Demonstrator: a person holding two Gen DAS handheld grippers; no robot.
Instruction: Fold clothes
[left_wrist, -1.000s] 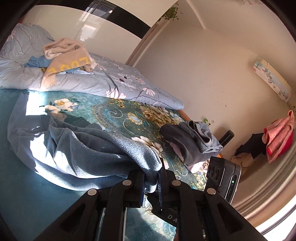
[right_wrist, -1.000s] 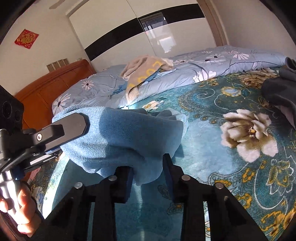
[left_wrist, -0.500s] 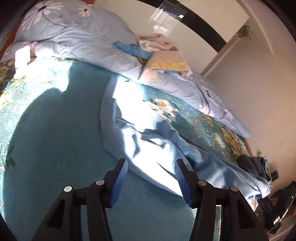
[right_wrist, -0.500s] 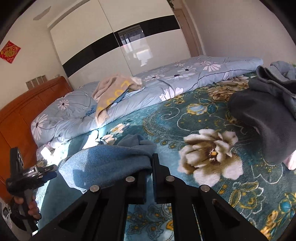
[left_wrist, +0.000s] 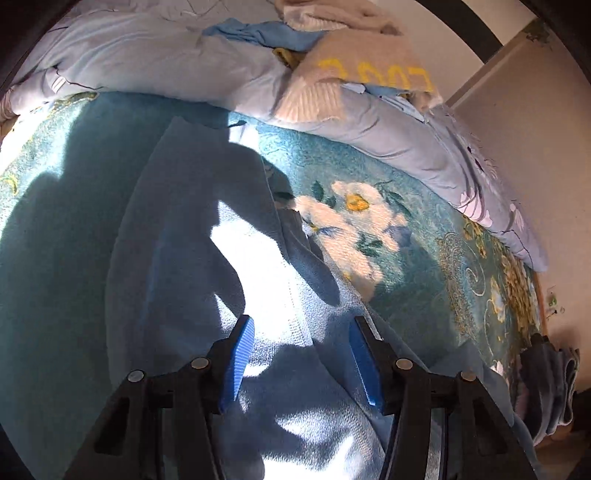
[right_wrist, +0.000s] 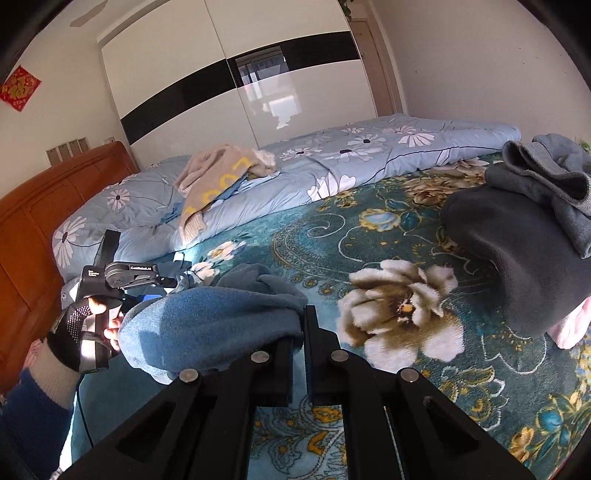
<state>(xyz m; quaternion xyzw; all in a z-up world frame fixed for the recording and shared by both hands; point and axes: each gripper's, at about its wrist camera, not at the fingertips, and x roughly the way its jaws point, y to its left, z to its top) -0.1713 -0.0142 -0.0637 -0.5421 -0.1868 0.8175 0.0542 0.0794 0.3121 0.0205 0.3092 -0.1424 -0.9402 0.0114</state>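
My right tool (right_wrist: 298, 328) pinching blue fleece garment (right_wrist: 221, 317) at lower centre. My left tool (left_wrist: 300, 354) hovering wide open, gripping nothing, over garment spreading on bed (left_wrist: 424, 258).

1. The fleece garment (right_wrist: 221, 317) is plain blue, paler where sun hits it (left_wrist: 258, 280).
2. The blanket (right_wrist: 369, 369) is teal with cream and yellow flowers and gold scrolls.
3. The quilt (right_wrist: 332, 166) is light blue with white daisies.
4. The sweater (right_wrist: 218, 177) is beige with yellow letters.
5. The pile of clothes (right_wrist: 524, 236) is dark grey and blue-grey, with pink beneath.
6. The headboard (right_wrist: 44, 206) is orange-brown wood.
7. The wardrobe (right_wrist: 229, 55) is white with 1 black band.
8. The left gripper (left_wrist: 301, 354) has blue pads on black fingers.
9. The right gripper (right_wrist: 303, 332) is black.
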